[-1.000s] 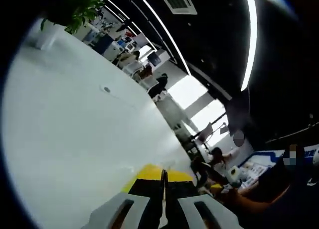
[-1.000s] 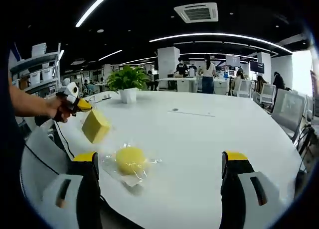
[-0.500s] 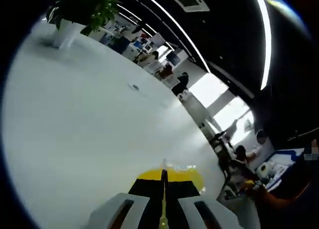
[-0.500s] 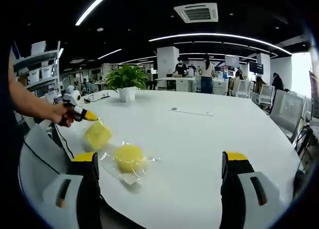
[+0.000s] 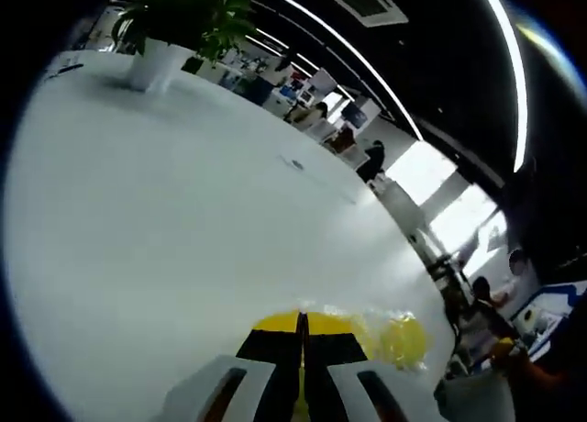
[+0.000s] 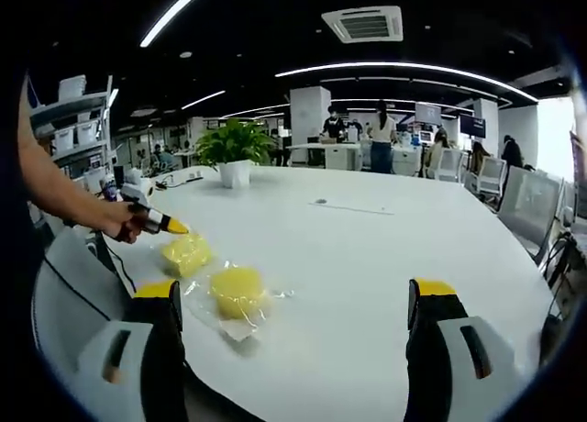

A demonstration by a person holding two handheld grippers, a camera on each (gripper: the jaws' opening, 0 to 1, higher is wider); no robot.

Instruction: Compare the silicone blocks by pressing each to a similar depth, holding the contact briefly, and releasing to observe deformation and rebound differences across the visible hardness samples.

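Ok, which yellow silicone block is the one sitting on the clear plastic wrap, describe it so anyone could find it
Start at the big white round table, then go to its near left edge. Two yellow silicone blocks lie there; yours is the rounder yellow block resting on crinkled clear plastic wrap. Its neighbour, the yellow block beside the left hand-held gripper, has no wrap under it.

Two silicone blocks point(image 6: 186, 254) point(image 6: 237, 291) lie side by side on the table point(image 6: 385, 257), plant point(image 6: 235, 148) behind.

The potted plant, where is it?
In the right gripper view the potted plant stands on the far left part of the white table, well beyond the two yellow silicone blocks.
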